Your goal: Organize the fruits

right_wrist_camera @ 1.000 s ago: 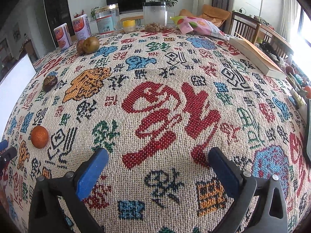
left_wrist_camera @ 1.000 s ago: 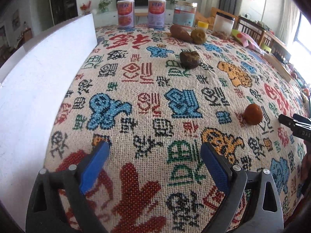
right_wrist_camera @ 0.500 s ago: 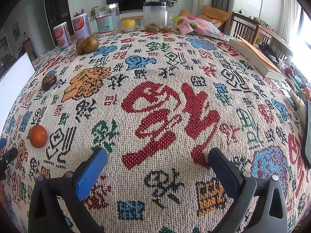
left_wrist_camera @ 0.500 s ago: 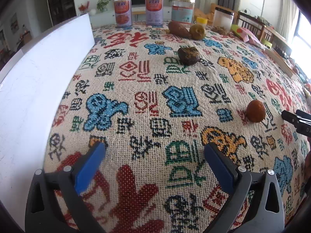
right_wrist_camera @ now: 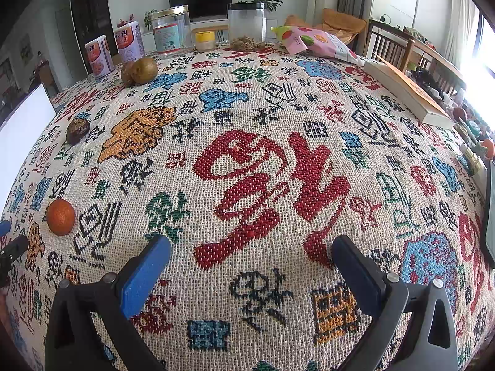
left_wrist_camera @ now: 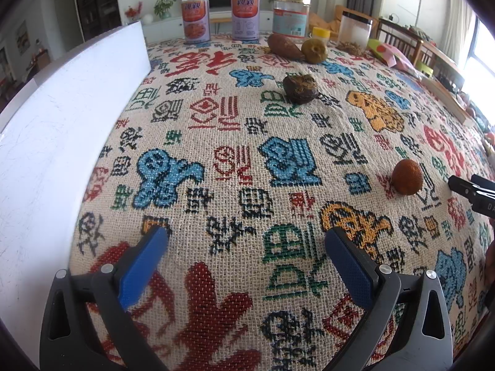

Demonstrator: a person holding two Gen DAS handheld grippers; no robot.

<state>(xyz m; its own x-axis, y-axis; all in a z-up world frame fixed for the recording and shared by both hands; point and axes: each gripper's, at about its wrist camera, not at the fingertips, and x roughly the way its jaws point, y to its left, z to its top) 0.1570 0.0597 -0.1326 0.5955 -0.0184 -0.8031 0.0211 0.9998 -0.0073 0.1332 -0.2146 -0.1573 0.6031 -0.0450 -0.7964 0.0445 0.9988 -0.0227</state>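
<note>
An orange tangerine (left_wrist_camera: 407,176) lies on the patterned tablecloth, right of my left gripper (left_wrist_camera: 246,258), which is open and empty low over the cloth. It also shows at the left of the right wrist view (right_wrist_camera: 60,217). A dark wrinkled fruit (left_wrist_camera: 300,88) lies farther back, also seen in the right wrist view (right_wrist_camera: 77,130). A brown oblong fruit (left_wrist_camera: 283,46) and a green-brown round fruit (left_wrist_camera: 314,50) sit together near the far edge. My right gripper (right_wrist_camera: 250,264) is open and empty over the cloth's middle; its tip shows in the left wrist view (left_wrist_camera: 473,193).
A white board (left_wrist_camera: 62,142) runs along the left side. Two cans (left_wrist_camera: 195,24), a clear jar (left_wrist_camera: 291,20), a small yellow-lidded jar (right_wrist_camera: 205,40) and a plastic canister (right_wrist_camera: 247,26) stand at the far edge. A snack bag (right_wrist_camera: 315,43) and a book (right_wrist_camera: 408,92) lie at the right.
My left gripper has dropped slightly and pulled back a little, so the fruits sit a bit lower in its view. The right gripper has barely moved. Both stay open.
</note>
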